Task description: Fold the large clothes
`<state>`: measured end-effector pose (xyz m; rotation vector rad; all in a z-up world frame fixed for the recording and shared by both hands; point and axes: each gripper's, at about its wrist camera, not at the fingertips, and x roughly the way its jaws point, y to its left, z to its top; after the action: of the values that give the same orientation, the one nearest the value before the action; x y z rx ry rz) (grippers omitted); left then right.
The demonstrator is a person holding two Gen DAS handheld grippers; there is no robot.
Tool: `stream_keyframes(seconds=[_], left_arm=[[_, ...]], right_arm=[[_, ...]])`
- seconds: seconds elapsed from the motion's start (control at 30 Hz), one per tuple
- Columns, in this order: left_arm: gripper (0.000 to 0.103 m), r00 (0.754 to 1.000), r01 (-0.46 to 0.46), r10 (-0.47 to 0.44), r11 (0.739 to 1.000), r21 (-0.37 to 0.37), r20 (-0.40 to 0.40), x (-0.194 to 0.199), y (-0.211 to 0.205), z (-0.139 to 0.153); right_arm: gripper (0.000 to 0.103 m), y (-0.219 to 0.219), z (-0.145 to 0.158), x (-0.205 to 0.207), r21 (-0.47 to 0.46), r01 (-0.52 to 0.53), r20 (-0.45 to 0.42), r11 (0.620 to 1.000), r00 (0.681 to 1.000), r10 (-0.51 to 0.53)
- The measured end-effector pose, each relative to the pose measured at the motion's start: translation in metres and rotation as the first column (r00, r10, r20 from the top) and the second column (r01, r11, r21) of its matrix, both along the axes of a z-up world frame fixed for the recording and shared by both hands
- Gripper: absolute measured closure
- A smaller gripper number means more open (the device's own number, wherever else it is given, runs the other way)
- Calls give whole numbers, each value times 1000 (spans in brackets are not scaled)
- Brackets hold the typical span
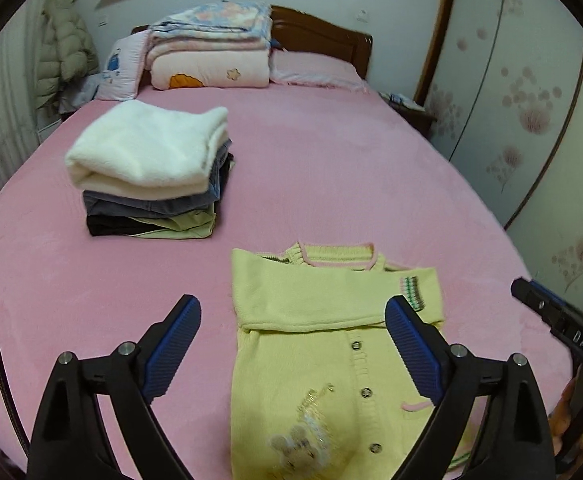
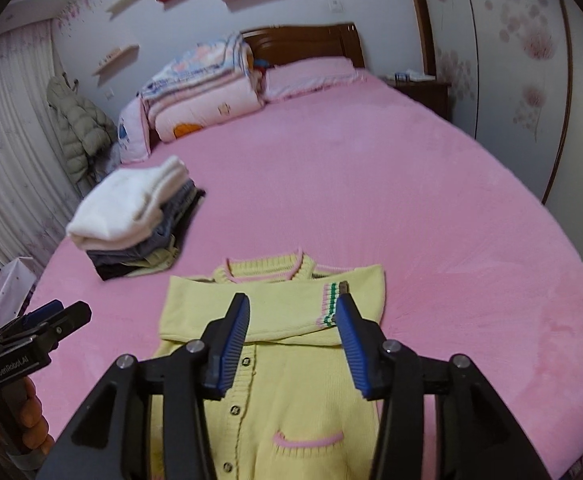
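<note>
With its sleeves already crossed over the chest, the yellow cardigan lies just in front of the folded stack, and both the left gripper and right gripper hover empty, jaws apart, so the next move is probably gripping the hem's 2 corners for the lengthwise fold.

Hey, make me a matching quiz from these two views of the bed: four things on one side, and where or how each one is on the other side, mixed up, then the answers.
Things:
1. yellow cardigan
2. white sweater
3. quilts
4. puffer jacket

Places or states:
A. hangs by the wall beside the bed
B. lies on top of the pile of folded clothes
C. sleeve folded across the chest, near both open grippers
D. stacked against the headboard

Pairs: 1-C, 2-B, 3-D, 4-A
</note>
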<state>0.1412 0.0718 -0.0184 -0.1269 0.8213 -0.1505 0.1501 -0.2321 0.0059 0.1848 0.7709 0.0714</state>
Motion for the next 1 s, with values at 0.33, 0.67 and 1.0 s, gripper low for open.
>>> stream_keyframes(seconds=[0.33, 0.67, 1.0], left_arm=[[10, 998, -24, 28, 998, -55, 58, -62, 12, 33], [10, 998, -30, 29, 1000, 5, 58, -109, 14, 42], [10, 1000, 21, -21, 1000, 9, -13, -119, 26, -27]], right_arm=[[56, 4, 30, -60, -7, -33, 57, 999, 998, 33], [56, 4, 37, -105, -9, -47, 87, 999, 995, 48], [50, 0, -7, -134, -83, -44, 45, 996, 998, 48]])
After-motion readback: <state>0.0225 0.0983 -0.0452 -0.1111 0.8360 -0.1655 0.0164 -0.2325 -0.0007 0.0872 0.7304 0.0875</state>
